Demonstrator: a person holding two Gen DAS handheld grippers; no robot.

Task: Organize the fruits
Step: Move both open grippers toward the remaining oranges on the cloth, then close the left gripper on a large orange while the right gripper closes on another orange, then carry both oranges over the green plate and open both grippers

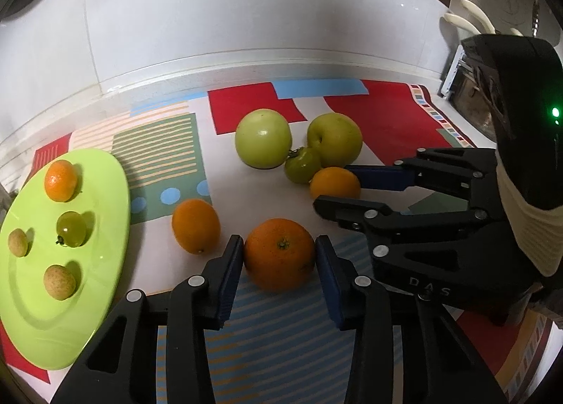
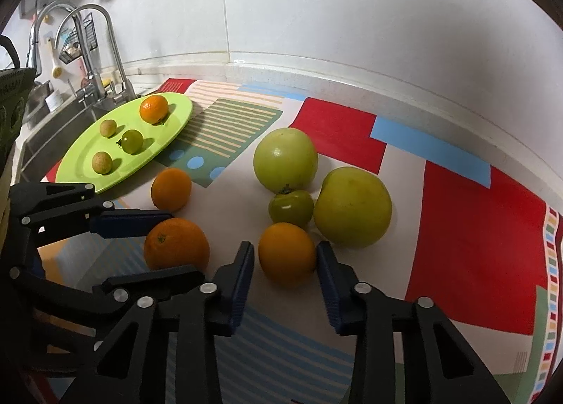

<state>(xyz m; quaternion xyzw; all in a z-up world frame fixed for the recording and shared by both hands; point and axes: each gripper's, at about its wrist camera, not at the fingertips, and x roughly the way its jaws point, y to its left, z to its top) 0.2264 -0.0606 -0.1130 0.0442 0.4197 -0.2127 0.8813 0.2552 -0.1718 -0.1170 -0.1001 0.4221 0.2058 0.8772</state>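
My left gripper (image 1: 279,256) has its pads on both sides of an orange (image 1: 279,253) on the mat; the same orange (image 2: 176,244) shows in the right wrist view. My right gripper (image 2: 285,256) straddles a smaller orange (image 2: 286,253), pads at its sides; that orange also shows in the left wrist view (image 1: 334,181). A third orange (image 1: 195,226) lies loose. Two green apples (image 1: 263,143) (image 1: 335,139) and a green tomato (image 1: 302,165) sit behind. A lime-green plate (image 1: 105,214) at the left holds a small orange (image 1: 60,180), a green tomato (image 1: 71,229) and two small tan fruits (image 1: 59,282).
A colourful patterned mat (image 2: 475,228) covers the counter. A white wall (image 1: 246,17) runs behind. A sink (image 2: 52,129) with a steel faucet (image 2: 102,48) lies beyond the plate. A dish rack (image 1: 468,101) stands at the far right.
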